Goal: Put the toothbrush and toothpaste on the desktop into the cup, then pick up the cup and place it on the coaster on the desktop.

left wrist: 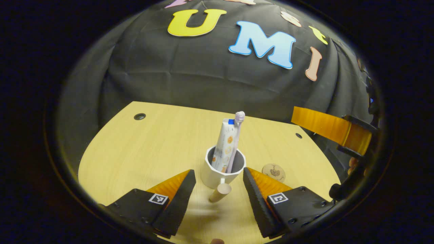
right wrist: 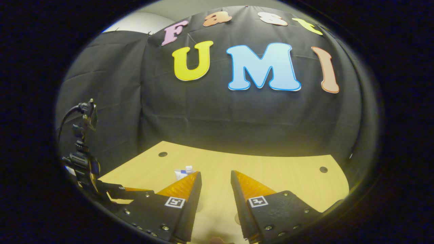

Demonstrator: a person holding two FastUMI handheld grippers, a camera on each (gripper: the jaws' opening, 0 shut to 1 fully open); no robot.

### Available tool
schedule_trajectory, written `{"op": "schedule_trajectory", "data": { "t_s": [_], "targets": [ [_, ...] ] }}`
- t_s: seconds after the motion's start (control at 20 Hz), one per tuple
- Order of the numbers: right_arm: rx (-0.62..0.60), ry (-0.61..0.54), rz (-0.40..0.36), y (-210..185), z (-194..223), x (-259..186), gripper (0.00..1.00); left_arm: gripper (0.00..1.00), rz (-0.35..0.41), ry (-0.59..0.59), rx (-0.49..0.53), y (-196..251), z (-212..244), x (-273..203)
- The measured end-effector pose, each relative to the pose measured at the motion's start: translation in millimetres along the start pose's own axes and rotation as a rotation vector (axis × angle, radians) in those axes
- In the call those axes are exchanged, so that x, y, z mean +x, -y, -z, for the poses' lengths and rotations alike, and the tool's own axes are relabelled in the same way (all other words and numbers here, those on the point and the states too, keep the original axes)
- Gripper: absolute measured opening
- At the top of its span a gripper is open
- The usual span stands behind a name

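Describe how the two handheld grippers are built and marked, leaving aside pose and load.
Both the left gripper and right gripper have black bolted bodies, wedge-shaped ribbed jaws and a square black-and-white tag on each side. Seen from the right gripper view, the left gripper's rear carries black brackets and a looping black cable.

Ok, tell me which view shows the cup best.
The left gripper view: the cup stands whole on the desk between the open fingers, toothbrush and toothpaste inside. The right gripper view catches just their tops behind a finger.
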State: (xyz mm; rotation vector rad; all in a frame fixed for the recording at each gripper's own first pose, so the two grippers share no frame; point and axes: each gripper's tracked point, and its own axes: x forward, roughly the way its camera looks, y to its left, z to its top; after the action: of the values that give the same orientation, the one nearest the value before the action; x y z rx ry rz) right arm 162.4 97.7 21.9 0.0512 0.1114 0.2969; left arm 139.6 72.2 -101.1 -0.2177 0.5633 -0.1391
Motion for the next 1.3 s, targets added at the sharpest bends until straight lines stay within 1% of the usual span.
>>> {"op": "schedule_trajectory", "data": {
  "t_s": [0.15,0.25,0.3,0.35,0.4,0.45,0.5,0.6,0.65,0.75,0.8,0.85,0.95,1.0,1.05,1.1,1.15,1.2,1.3],
  "targets": [
    [0.026,-0.019,0.034,17.4,8.6,-8.9,0.53,0.92,-0.002,-0.035,0.001,2.1,5.9,11.0],
    [0.042,-0.032,0.084,35.0,13.5,-15.5,0.53,0.94,-0.008,-0.063,0.006,4.7,11.9,15.5],
    [0.049,-0.044,0.114,45.0,19.0,-16.7,0.53,0.89,-0.007,-0.08,0.009,6.3,14.9,18.5],
    [0.067,-0.059,0.132,52.8,22.9,-19.7,0.53,0.89,-0.008,-0.099,0.01,7.2,17.2,23.9],
    [0.093,-0.073,0.133,55.8,26.7,-21.6,0.53,0.92,-0.006,-0.121,0.008,8.3,19.4,28.6],
    [0.118,-0.08,0.143,61.5,29.7,-23.9,0.53,0.89,-0.003,-0.146,0.007,10.4,23.7,32.9],
    [0.134,-0.081,0.148,67.9,31.7,-25.9,0.53,0.92,-0.001,-0.164,0.009,10.9,26.0,36.4],
    [0.165,-0.076,0.181,84.2,34.8,-30.7,0.53,0.92,-0.004,-0.193,0.028,12.0,28.8,44.4],
    [0.183,-0.076,0.183,88.7,36.0,-31.7,0.53,0.94,-0.007,-0.208,0.036,12.6,31.7,47.5],
    [0.222,-0.078,0.198,98.8,40.1,-33.3,0.53,0.92,-0.009,-0.237,0.038,13.0,37.8,52.7],
    [0.233,-0.081,0.215,106.0,43.2,-34.9,0.53,0.92,-0.013,-0.253,0.034,12.4,40.5,54.8],
    [0.238,-0.082,0.231,112.5,45.2,-36.0,0.53,0.94,-0.018,-0.269,0.032,10.2,43.7,56.4],
    [0.225,-0.099,0.274,126.1,53.0,-39.2,0.53,0.94,-0.034,-0.301,0.03,5.8,49.8,61.8],
    [0.213,-0.091,0.284,130.3,52.4,-40.2,0.53,0.92,-0.037,-0.319,0.029,3.9,53.1,64.5],
    [0.204,-0.087,0.293,133.8,51.5,-41.2,0.53,0.92,-0.041,-0.342,0.033,2.1,55.6,67.4],
    [0.198,-0.086,0.298,136.2,52.8,-41.2,0.53,0.94,-0.044,-0.362,0.04,0.8,57.4,69.8],
    [0.203,-0.09,0.291,135.8,54.8,-41.7,0.53,0.89,-0.051,-0.386,0.053,-0.7,61.2,74.6],
    [0.216,-0.102,0.283,134.6,57.5,-41.0,0.53,0.94,-0.061,-0.407,0.069,-3.2,63.2,78.2],
    [0.236,-0.12,0.276,134.9,62.1,-40.6,0.53,0.94,-0.077,-0.445,0.097,-7.6,67.1,82.1]
  ]
}}
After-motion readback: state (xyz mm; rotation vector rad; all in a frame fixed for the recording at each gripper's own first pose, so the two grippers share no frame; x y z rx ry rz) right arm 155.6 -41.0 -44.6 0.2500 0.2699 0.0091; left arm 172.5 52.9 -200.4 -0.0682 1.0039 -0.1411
